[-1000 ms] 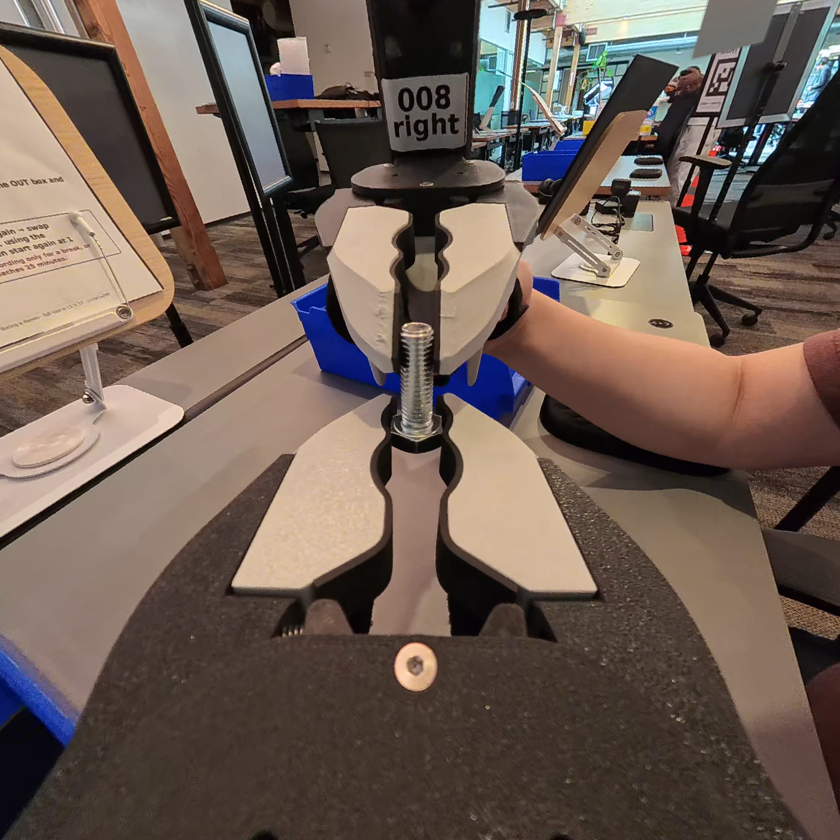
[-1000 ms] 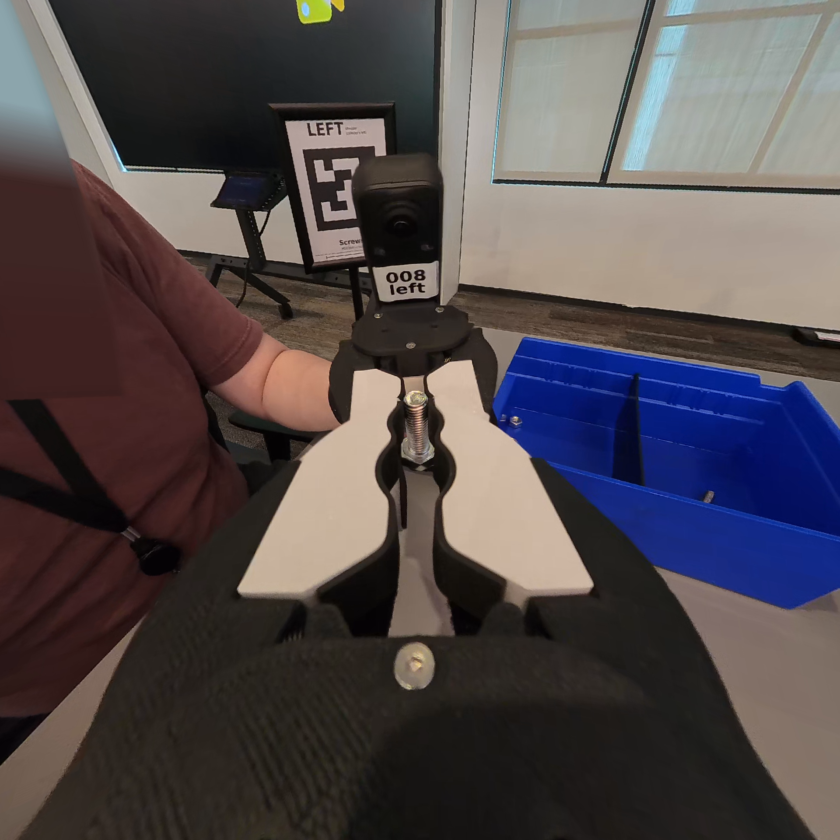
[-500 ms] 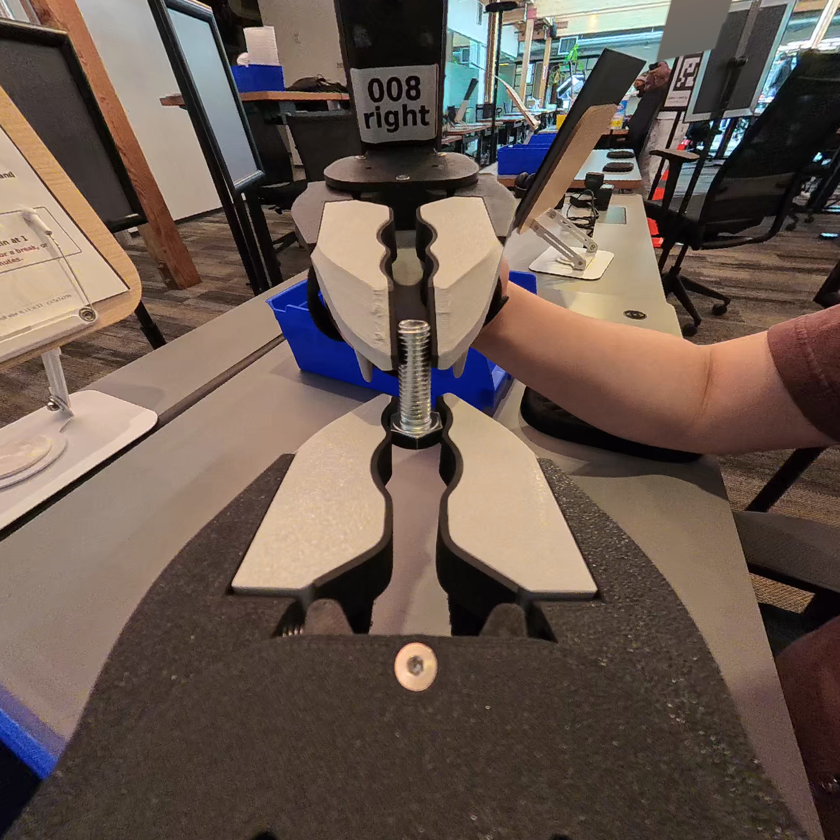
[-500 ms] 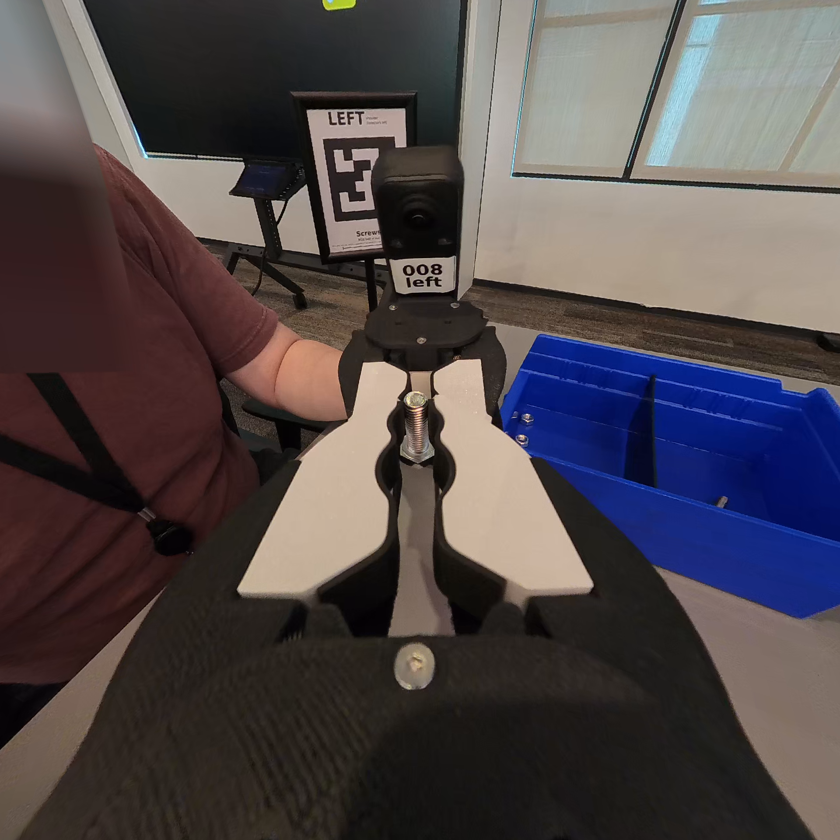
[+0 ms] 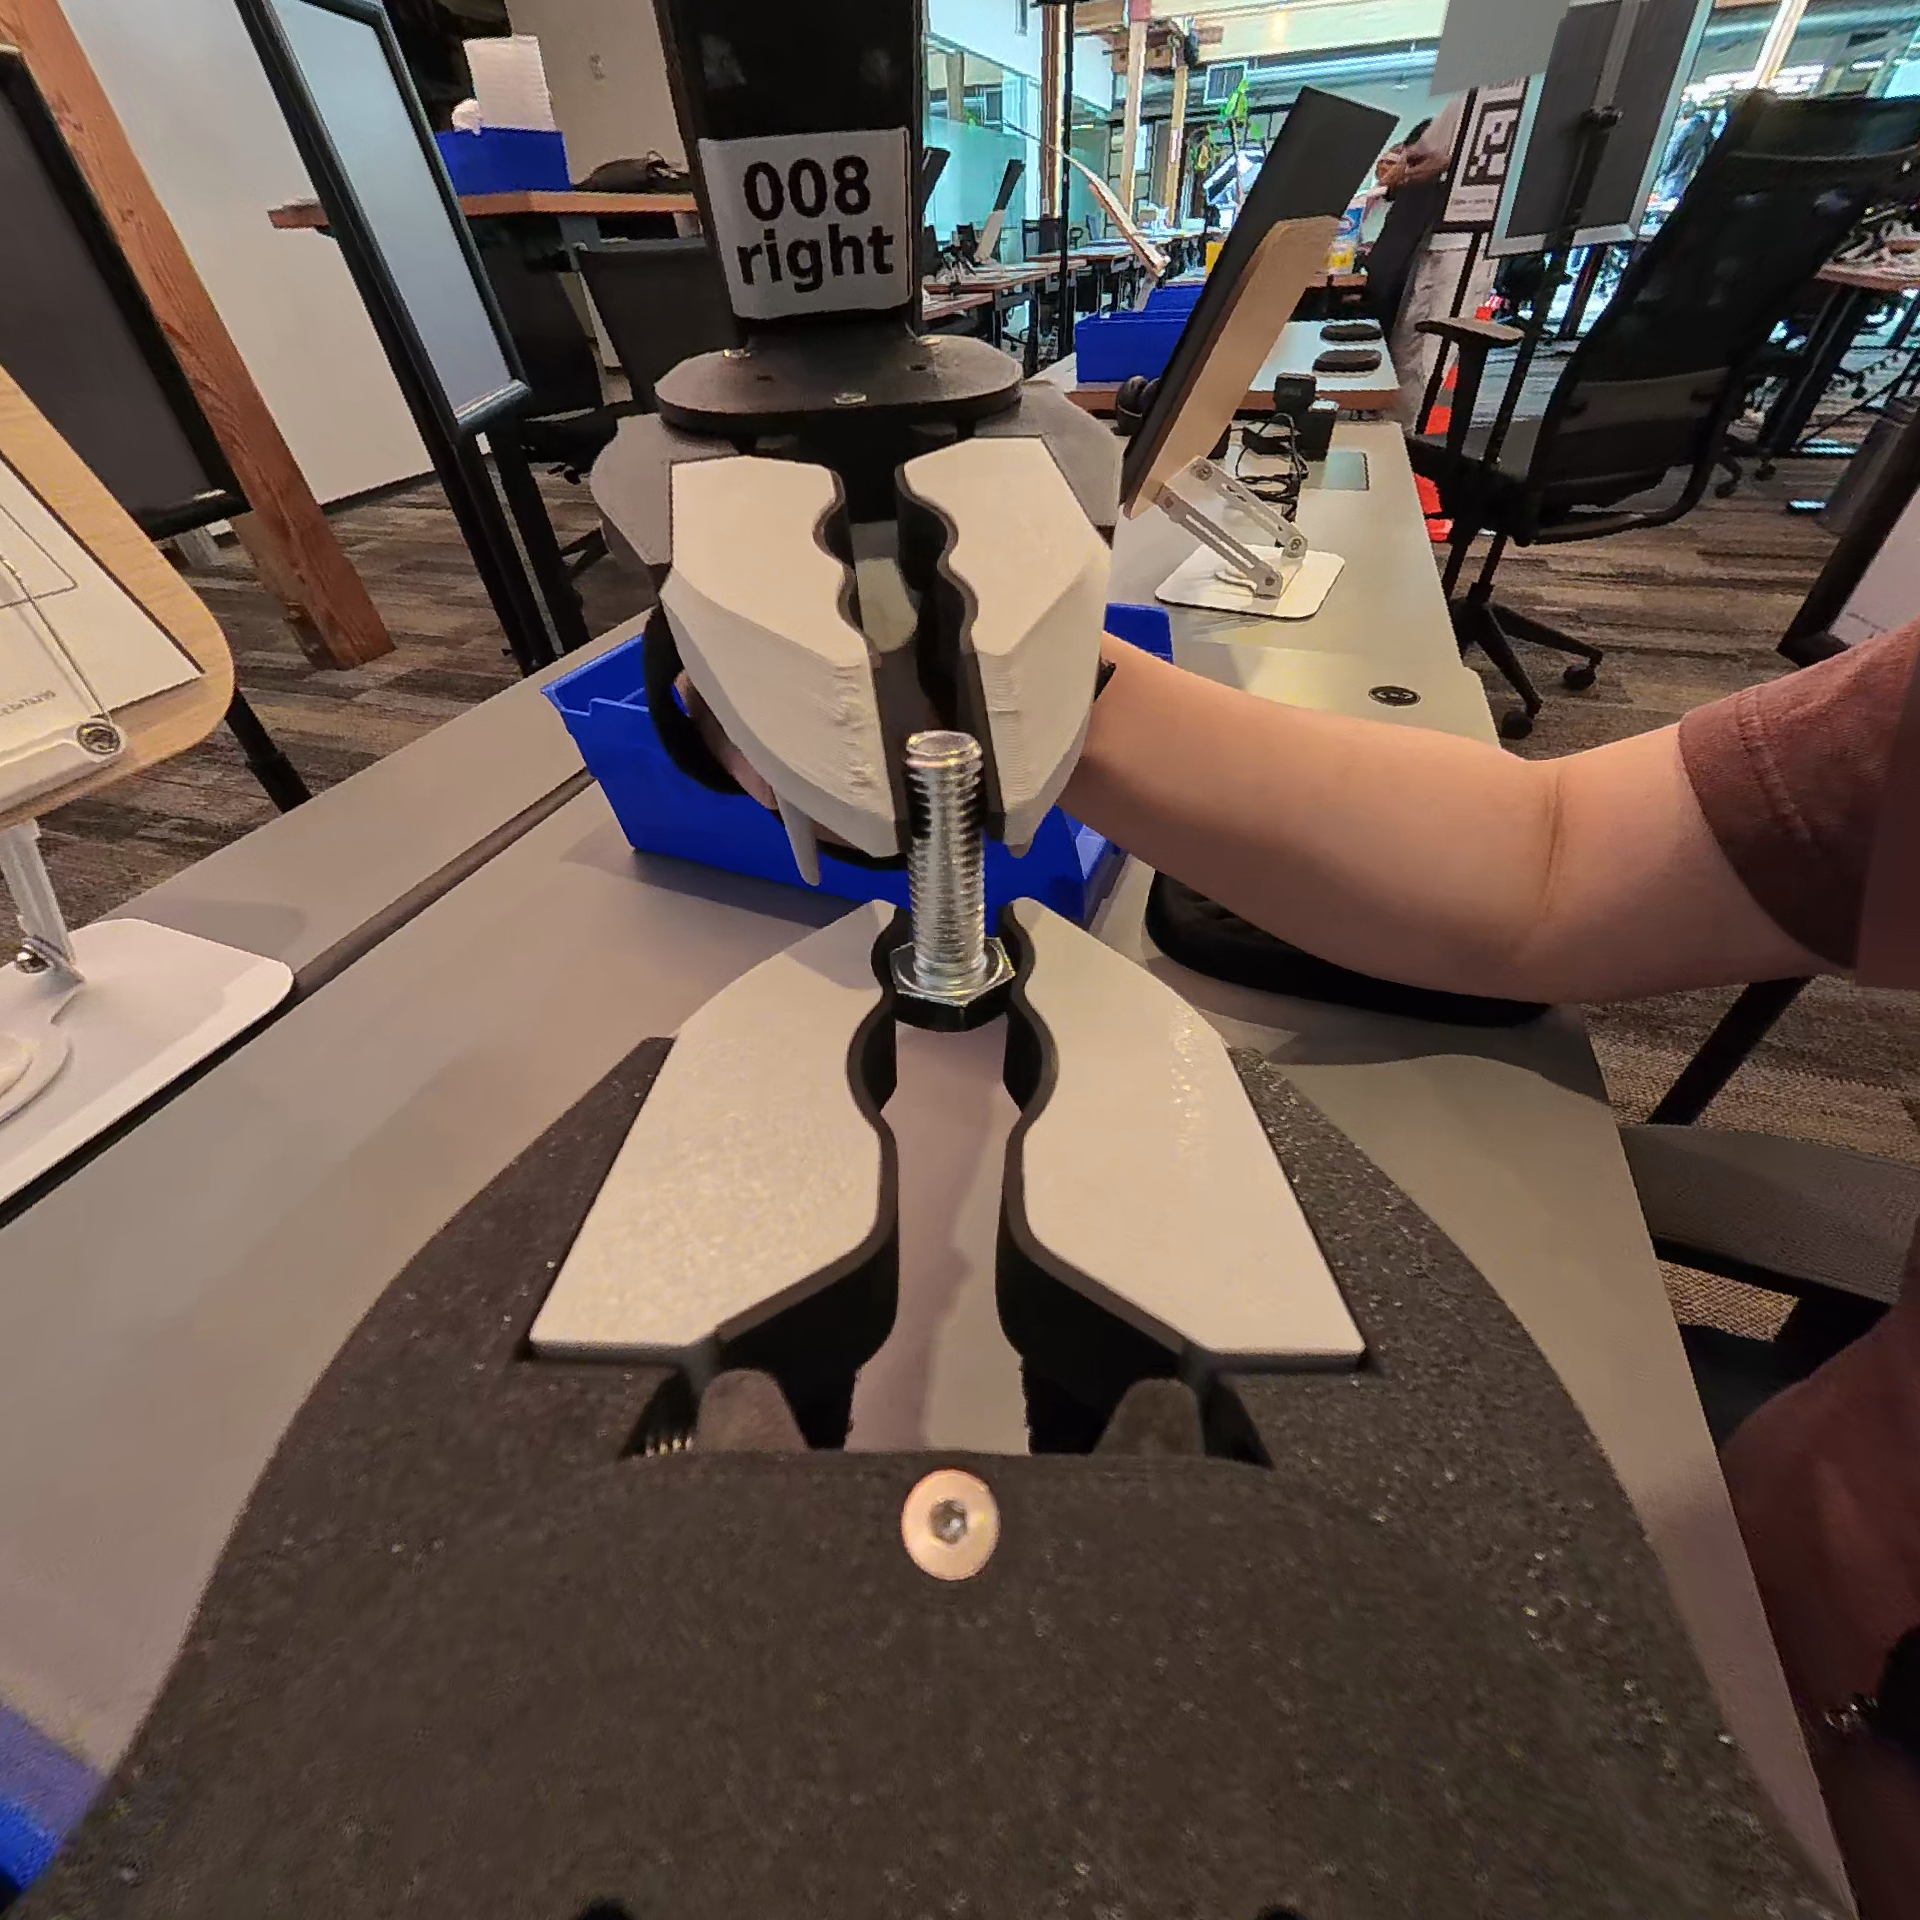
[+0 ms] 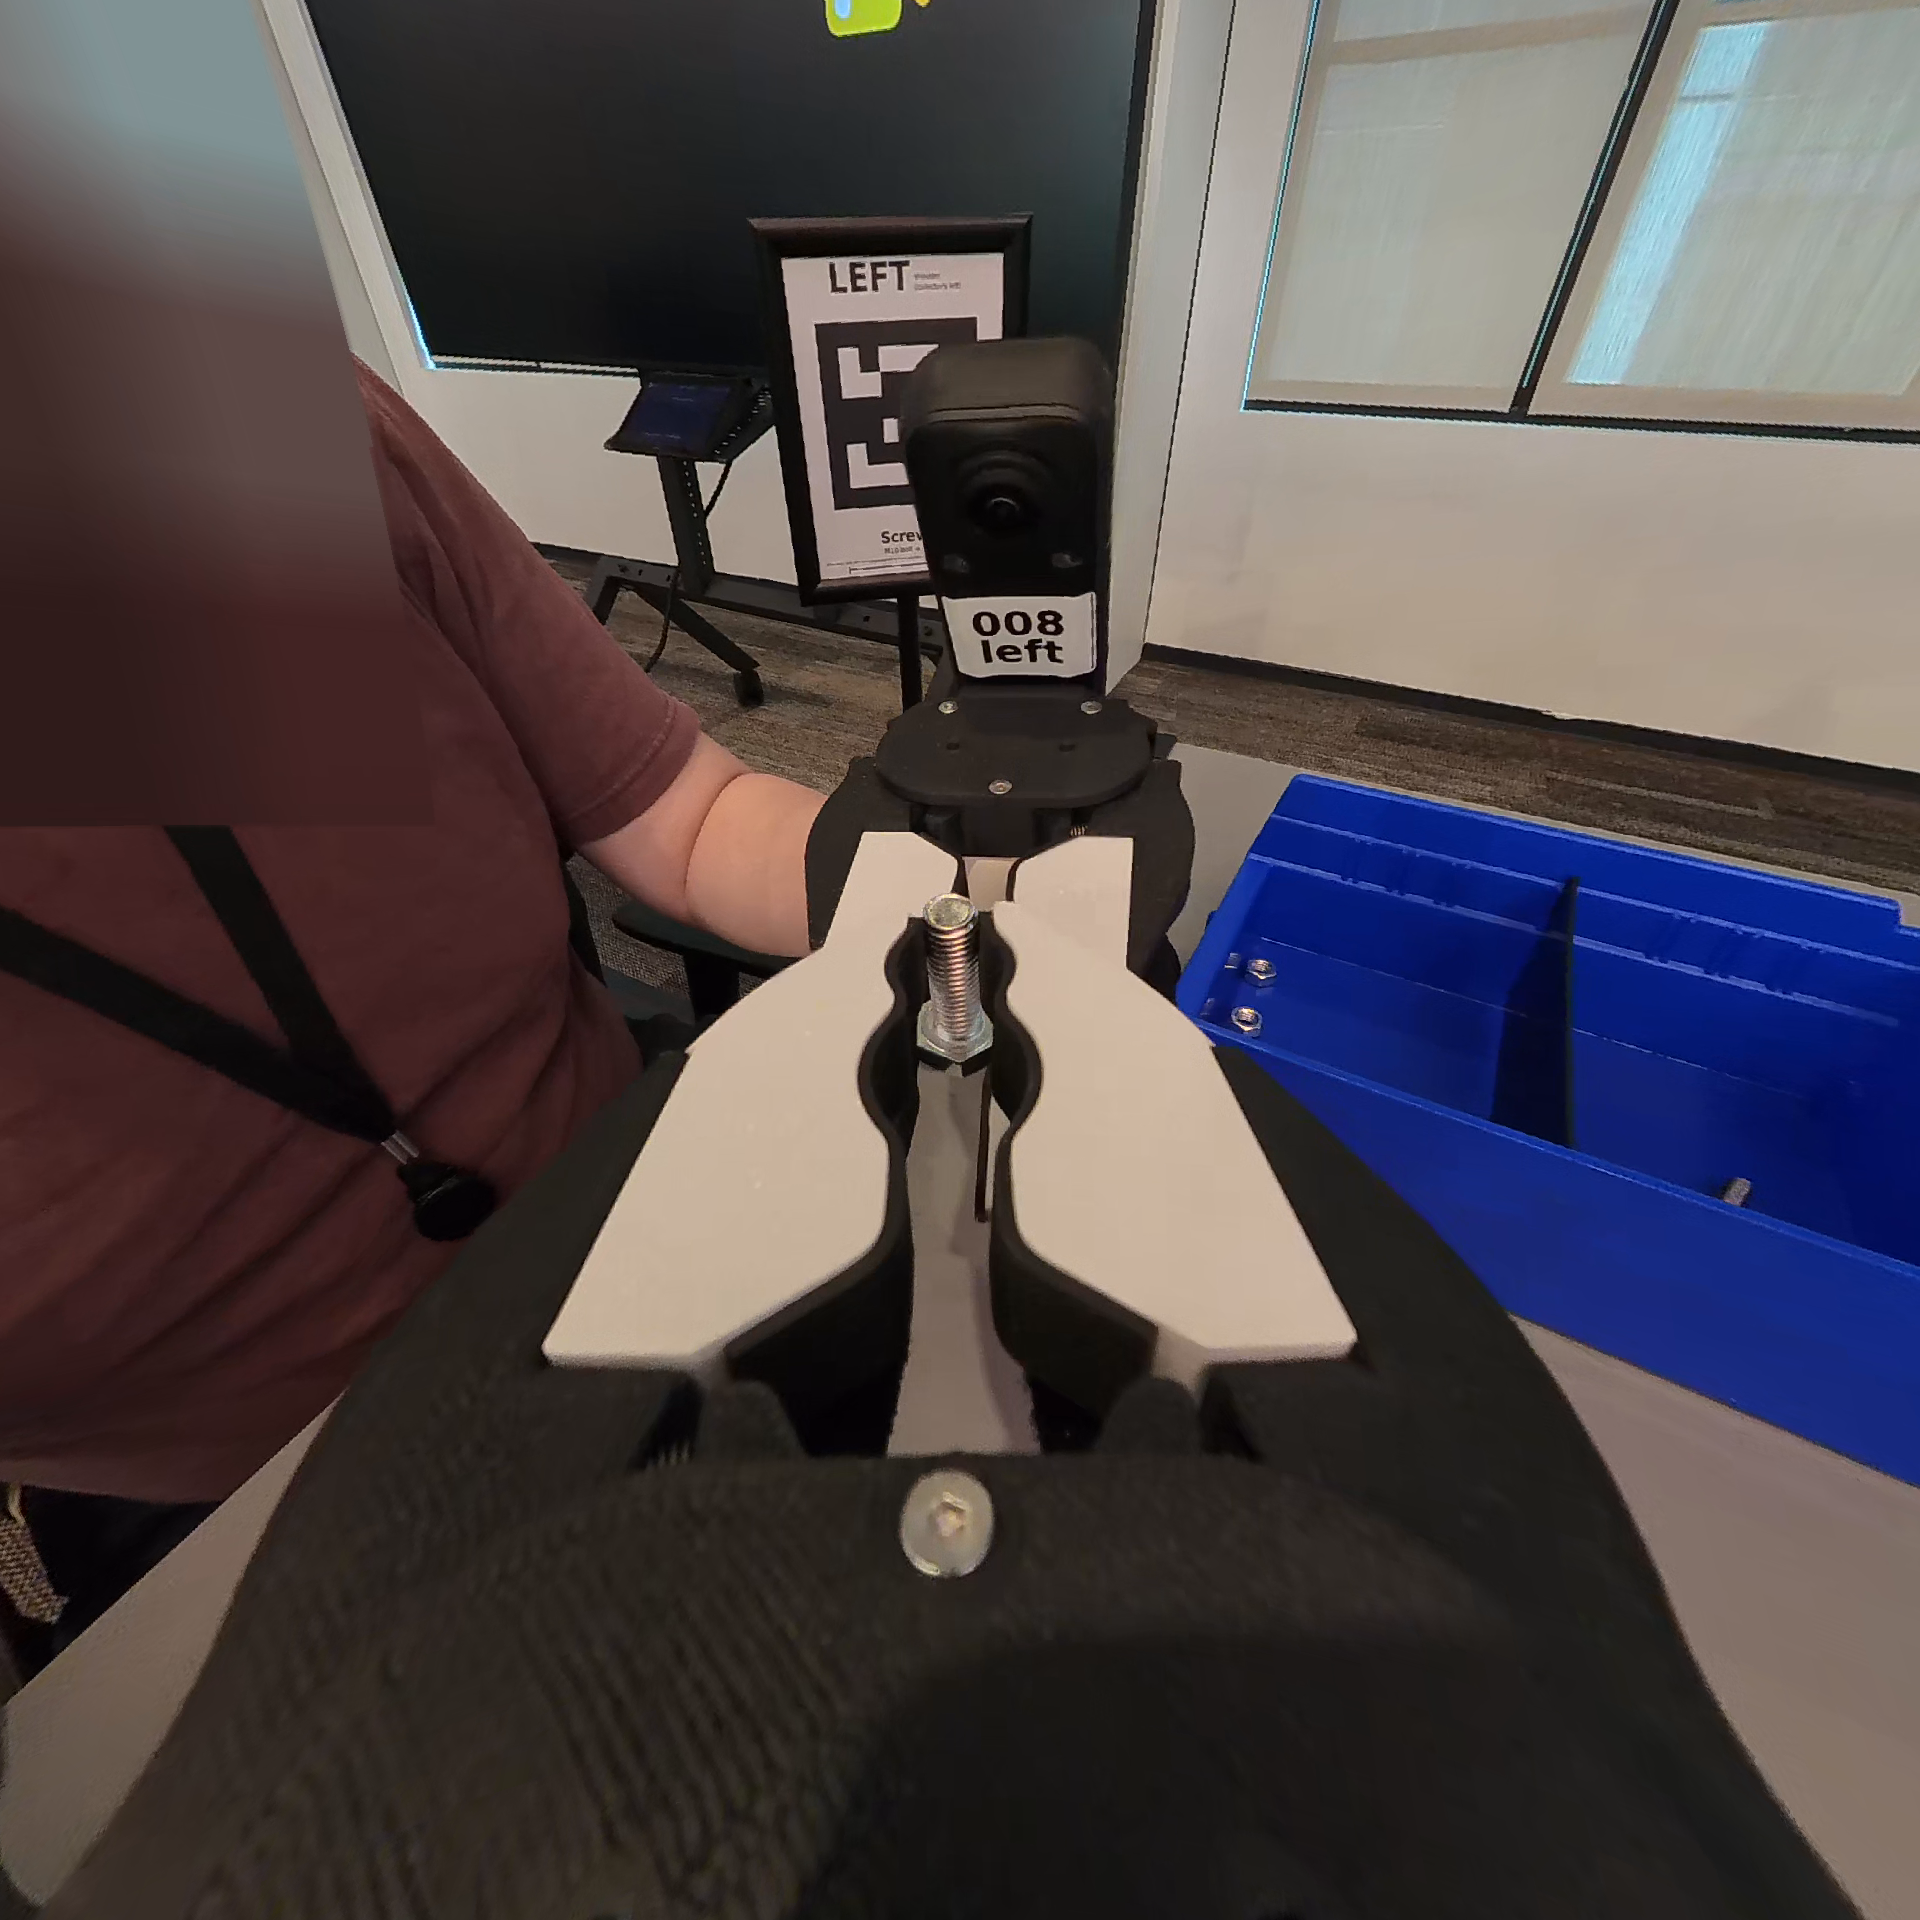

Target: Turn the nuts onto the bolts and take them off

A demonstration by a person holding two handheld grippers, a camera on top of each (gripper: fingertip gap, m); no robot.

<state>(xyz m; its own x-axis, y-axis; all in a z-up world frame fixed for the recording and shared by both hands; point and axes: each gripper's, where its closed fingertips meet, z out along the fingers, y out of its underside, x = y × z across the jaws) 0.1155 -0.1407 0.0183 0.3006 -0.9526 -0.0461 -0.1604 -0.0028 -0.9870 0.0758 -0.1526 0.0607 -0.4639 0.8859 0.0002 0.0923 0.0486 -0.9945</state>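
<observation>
Our left gripper [image 5: 948, 925] has its fingers nearly closed, clamping the upright bolt [image 5: 943, 852] by its hex base above the bench [image 5: 312, 1039]. The right gripper [image 6: 951, 920] hugs the thread top with its fingers, but we cannot tell if they grip. We judge it mid-cycle. Rightward, the blue bin [image 6: 1558, 1247] holds two loose nuts [image 6: 1257, 971] in its left compartment and a spare bolt [image 6: 1737, 1188] in its right.

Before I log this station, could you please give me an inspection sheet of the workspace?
Surface: grey table.
Job's things: bolt upright, hex end down; blue bin with a divider; two loose nuts in one compartment.
Clutter: sign stand; tablet stand; black pad.
Grippers: left hand-held gripper shut on the bolt's hex end; right hand-held gripper flanks the shaft, grip unclear.
Cables: one cable trailing down in the background.
Surroundings: office chair; windows.
</observation>
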